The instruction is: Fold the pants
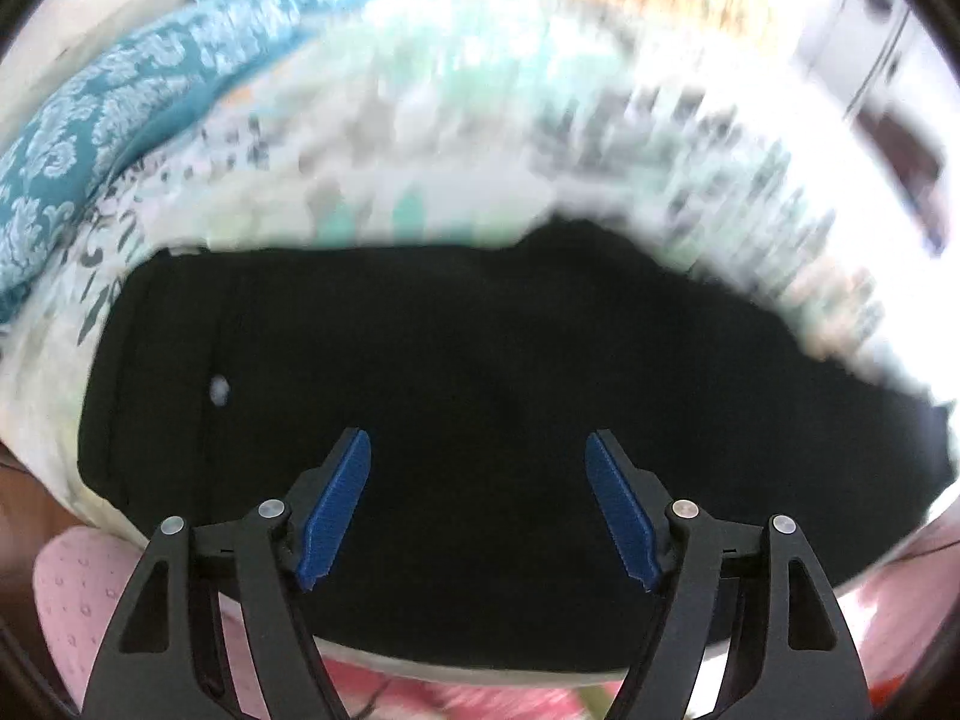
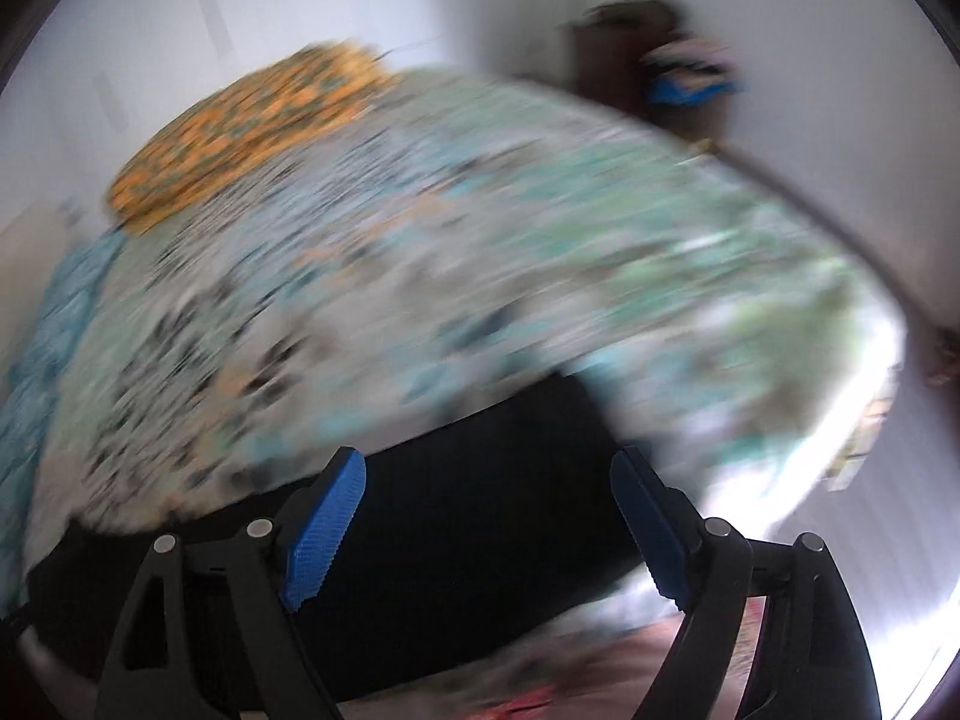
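Observation:
The black pants (image 1: 480,372) lie flat on a patterned bedsheet (image 1: 420,138), filling the lower half of the left wrist view. A small white spot shows on them at the left. My left gripper (image 1: 478,450) is open and empty, hovering over the pants near their front edge. In the right wrist view the pants (image 2: 468,540) show as a dark band at the bottom. My right gripper (image 2: 486,468) is open and empty above their far edge. Both views are motion-blurred.
A teal patterned cloth (image 1: 90,138) lies along the bed's left side. An orange patterned pillow (image 2: 240,132) sits at the far end near a white wall. A pink cloth (image 1: 72,588) shows below the bed's front edge. Dark furniture (image 2: 636,60) stands at the back right.

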Demonstrator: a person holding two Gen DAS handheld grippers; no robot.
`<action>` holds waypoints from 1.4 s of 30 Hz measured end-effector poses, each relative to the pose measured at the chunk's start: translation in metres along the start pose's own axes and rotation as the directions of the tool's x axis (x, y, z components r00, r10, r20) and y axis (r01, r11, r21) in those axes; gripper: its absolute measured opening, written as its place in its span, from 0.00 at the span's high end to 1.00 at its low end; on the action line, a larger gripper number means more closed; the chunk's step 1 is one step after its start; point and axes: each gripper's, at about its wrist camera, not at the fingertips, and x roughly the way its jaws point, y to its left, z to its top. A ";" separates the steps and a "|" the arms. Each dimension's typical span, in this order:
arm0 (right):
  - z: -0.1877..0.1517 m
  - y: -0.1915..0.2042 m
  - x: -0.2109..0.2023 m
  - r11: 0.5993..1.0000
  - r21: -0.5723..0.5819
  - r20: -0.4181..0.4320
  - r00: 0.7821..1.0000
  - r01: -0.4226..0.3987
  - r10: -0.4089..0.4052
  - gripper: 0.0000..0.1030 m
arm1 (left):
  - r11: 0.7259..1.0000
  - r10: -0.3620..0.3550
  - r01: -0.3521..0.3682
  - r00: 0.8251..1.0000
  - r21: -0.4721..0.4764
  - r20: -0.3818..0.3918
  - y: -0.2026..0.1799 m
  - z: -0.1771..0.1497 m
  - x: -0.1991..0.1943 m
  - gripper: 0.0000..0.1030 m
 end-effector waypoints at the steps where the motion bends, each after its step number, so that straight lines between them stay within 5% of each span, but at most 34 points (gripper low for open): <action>1: -0.009 0.010 0.009 1.000 -0.011 -0.022 0.999 -0.026 0.025 0.19 | 0.998 0.060 -0.058 0.995 0.022 -0.074 0.002 -0.008 0.014 0.25; 6: -0.050 0.055 0.066 0.993 -0.094 -0.249 0.968 -0.067 0.042 0.19 | 0.994 0.110 -0.108 0.986 0.020 -0.122 0.022 -0.039 0.009 0.11; 10: -0.054 0.070 0.077 0.981 -0.191 -0.265 0.964 -0.026 -0.026 0.10 | 0.996 0.087 -0.088 0.992 -0.012 -0.093 0.031 -0.039 -0.008 0.12; 14: -0.059 0.066 0.076 0.981 -0.191 -0.258 0.966 -0.025 -0.025 0.06 | 0.999 -0.045 0.045 0.998 0.000 0.034 0.010 -0.008 -0.029 0.12; 17: -0.062 0.070 0.079 0.977 -0.210 -0.252 0.967 -0.019 -0.036 0.01 | 0.979 -0.197 0.190 0.974 0.069 0.108 -0.019 0.030 -0.028 0.10; 20: -0.065 0.074 0.082 0.970 -0.243 -0.246 0.967 0.004 -0.066 0.00 | 0.949 -0.311 0.309 0.950 0.059 0.033 -0.032 0.064 0.016 0.10; 23: -0.066 0.074 0.083 0.966 -0.259 -0.237 0.968 0.014 -0.077 0.00 | 0.970 -0.235 0.232 0.971 -0.078 -0.040 -0.007 0.087 0.070 0.23; 26: -0.068 0.072 0.081 0.966 -0.260 -0.232 0.971 0.002 -0.065 0.00 | 0.913 -0.294 0.288 0.956 -0.290 0.024 0.028 0.103 0.072 0.25; 28: -0.069 0.072 0.081 0.964 -0.265 -0.231 0.971 -0.003 -0.060 0.00 | 0.895 -0.292 0.298 0.954 -0.332 0.069 0.036 0.103 0.055 0.21; 35: -0.065 0.073 0.084 0.967 -0.255 -0.239 0.969 0.001 -0.064 0.00 | 0.953 -0.212 0.230 0.971 -0.196 0.105 0.026 0.051 0.014 0.10; 39: -0.064 0.075 0.086 0.968 -0.251 -0.239 0.968 0.011 -0.073 0.00 | 0.987 -0.062 0.055 0.997 -0.153 -0.039 0.029 -0.005 0.036 0.09; 42: -0.063 0.076 0.086 0.970 -0.243 -0.238 0.968 0.021 -0.081 0.00 | 0.997 0.074 -0.075 0.997 -0.023 -0.035 0.012 -0.021 0.031 0.08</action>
